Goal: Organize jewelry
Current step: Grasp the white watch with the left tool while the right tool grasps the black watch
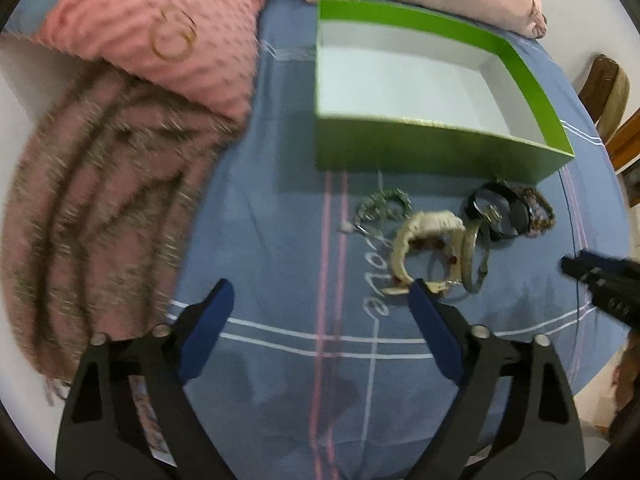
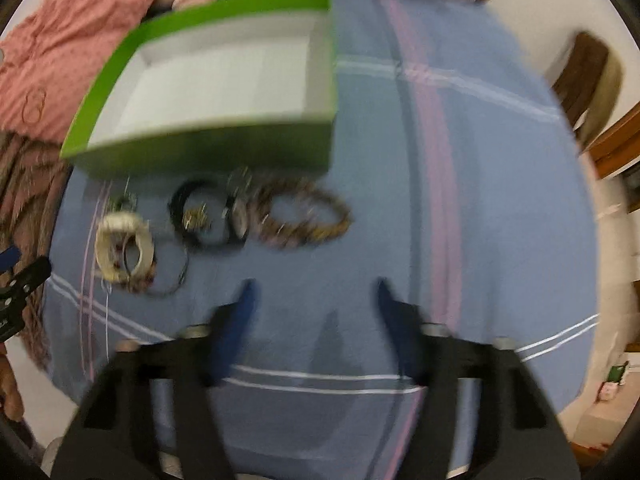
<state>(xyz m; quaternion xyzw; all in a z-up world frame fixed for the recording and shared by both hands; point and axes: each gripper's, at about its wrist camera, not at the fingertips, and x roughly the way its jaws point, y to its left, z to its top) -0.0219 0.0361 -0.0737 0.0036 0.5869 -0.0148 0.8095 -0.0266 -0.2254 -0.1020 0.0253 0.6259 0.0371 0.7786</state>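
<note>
Left wrist view shows a big blue bedsheet with white and pink lines. Far to the left of the left claw lies a pink blanket with a gold ring on it, and under that a brown stripy blanket. The left claw has its two blue fingers spread wide, and nothing is between them. Its right finger tip is right by a white bracelet, but it is hard to tell if they touch. Past the claw and a bit to its left lies a silver chain. Farther ahead sits a green box, white inside, with nothing in it. Ahead and to the right of the claw lies a black bracelet, and a brown beaded bracelet is beside that. The black tip of the right claw peeks in at the far right.

Right wrist view is blurry. Here the white bracelet is ahead and to the left of the right claw. The black bracelet and the brown beaded bracelet lie just ahead of it. The green box sits behind them. The right claw's blue fingers are apart, closer together than the other claw's, with only bedsheet between them.
</note>
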